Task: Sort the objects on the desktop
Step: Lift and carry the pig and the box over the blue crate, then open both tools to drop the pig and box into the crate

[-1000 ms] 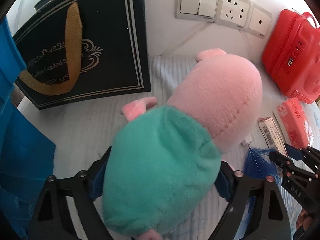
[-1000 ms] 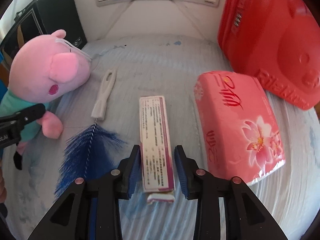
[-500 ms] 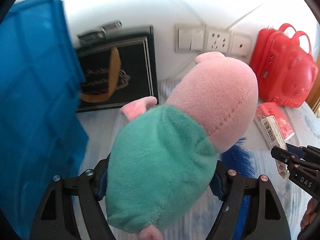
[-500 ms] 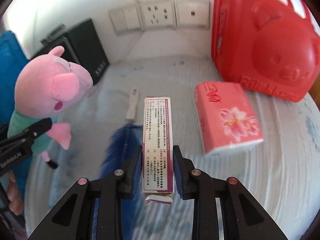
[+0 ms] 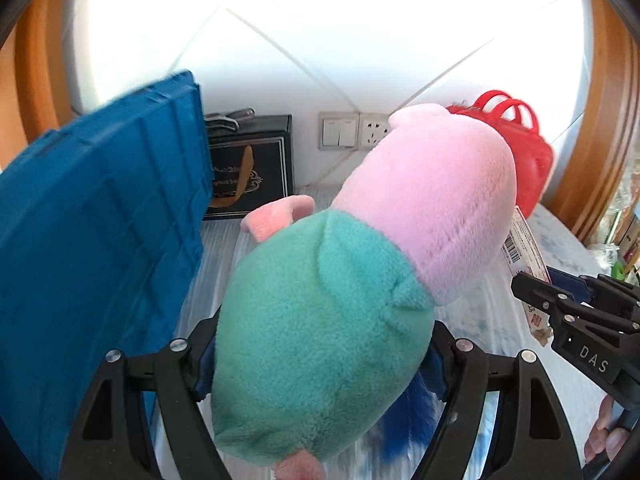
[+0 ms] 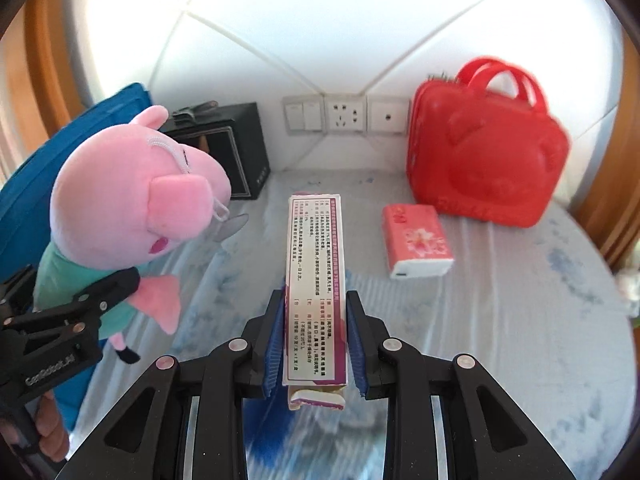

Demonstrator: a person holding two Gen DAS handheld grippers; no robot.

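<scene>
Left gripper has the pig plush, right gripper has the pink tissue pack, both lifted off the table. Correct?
Not quite. The right gripper holds the long printed box; the pink tissue pack lies on the table, as the right wrist view shows. The left gripper does hold the pig plush.

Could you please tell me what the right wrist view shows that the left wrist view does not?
Only the right wrist view shows the pink tissue pack lying on the table and the pig's face. Only the left wrist view shows the plush pig's back and the blue bristles under it. Both show the pig clamped in the left gripper, the printed box in the right gripper, the red case and the blue crate.
</scene>
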